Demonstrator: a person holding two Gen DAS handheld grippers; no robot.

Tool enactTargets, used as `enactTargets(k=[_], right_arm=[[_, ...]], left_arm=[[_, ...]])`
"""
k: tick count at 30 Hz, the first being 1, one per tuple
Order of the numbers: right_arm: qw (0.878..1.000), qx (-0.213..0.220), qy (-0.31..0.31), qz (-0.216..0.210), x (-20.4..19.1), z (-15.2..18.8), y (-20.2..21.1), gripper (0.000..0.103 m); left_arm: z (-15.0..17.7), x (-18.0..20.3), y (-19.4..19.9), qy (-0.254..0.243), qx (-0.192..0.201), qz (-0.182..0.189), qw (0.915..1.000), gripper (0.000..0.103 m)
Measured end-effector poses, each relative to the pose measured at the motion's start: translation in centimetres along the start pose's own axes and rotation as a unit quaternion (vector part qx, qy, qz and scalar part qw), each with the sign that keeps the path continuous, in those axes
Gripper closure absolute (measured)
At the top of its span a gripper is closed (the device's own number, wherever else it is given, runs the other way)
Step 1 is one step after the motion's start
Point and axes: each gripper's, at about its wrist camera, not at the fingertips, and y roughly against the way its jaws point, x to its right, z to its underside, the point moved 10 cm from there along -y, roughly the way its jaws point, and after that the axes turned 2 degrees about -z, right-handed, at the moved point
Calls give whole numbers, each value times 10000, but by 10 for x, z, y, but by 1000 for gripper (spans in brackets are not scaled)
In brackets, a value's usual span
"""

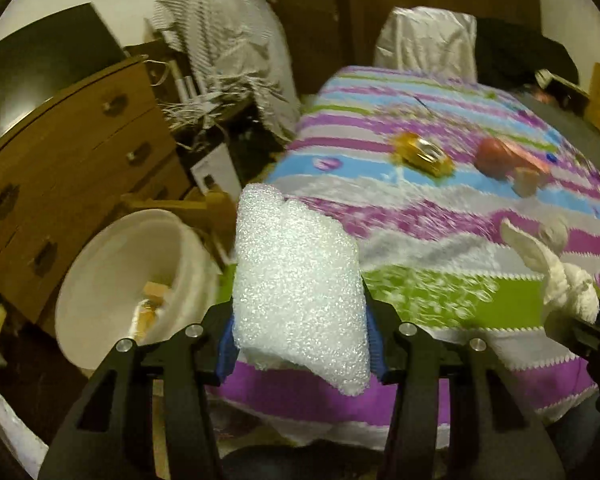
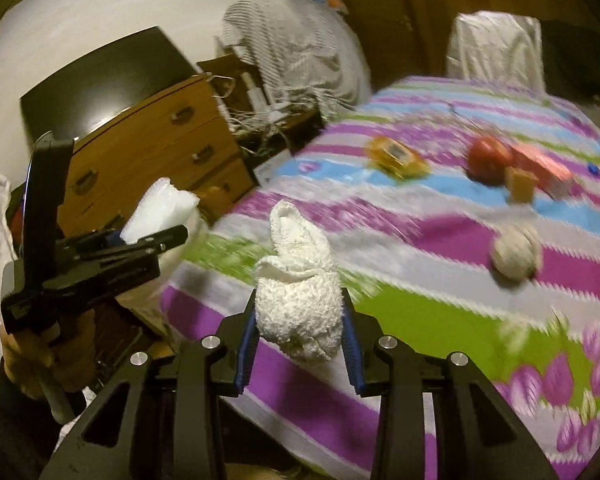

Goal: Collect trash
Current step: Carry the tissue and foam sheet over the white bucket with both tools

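Observation:
My left gripper [image 1: 300, 332] is shut on a folded piece of white foam wrap [image 1: 295, 280], lifted above the near edge of the striped bedspread [image 1: 420, 240]. A white bin [image 1: 111, 272] with scraps inside stands on the floor to its left. My right gripper [image 2: 297, 320] is shut on a crumpled white paper towel [image 2: 300, 300]; that towel [image 1: 560, 276] also shows at the right edge of the left wrist view. In the right wrist view the left gripper [image 2: 155, 240] holds the foam wrap [image 2: 159, 208] at the left. A crumpled white ball [image 2: 516, 252] lies on the bed.
On the bed lie a yellow packet [image 1: 424, 154], a red apple [image 2: 488, 160], a pink box [image 2: 548, 168] and a small tan block [image 2: 520, 184]. A wooden chest of drawers [image 1: 59, 168] stands left of the bed, with cluttered cables and cloth behind.

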Motion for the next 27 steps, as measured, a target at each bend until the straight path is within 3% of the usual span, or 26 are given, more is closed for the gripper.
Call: enactTargets(k=[9, 16, 27], right_arm=[[9967, -80, 590, -560, -104, -78, -46, 65], [9898, -316, 1067, -887, -194, -125, -91, 65], [9804, -921, 1397, -1043, -276, -156, -176, 65]], left_arm=[[-27, -99, 20, 549, 336, -539, 9965, 55], [-31, -169, 14, 903, 283, -921, 9912, 55], [-18, -248, -11, 1328, -34, -1324, 9823, 55]])
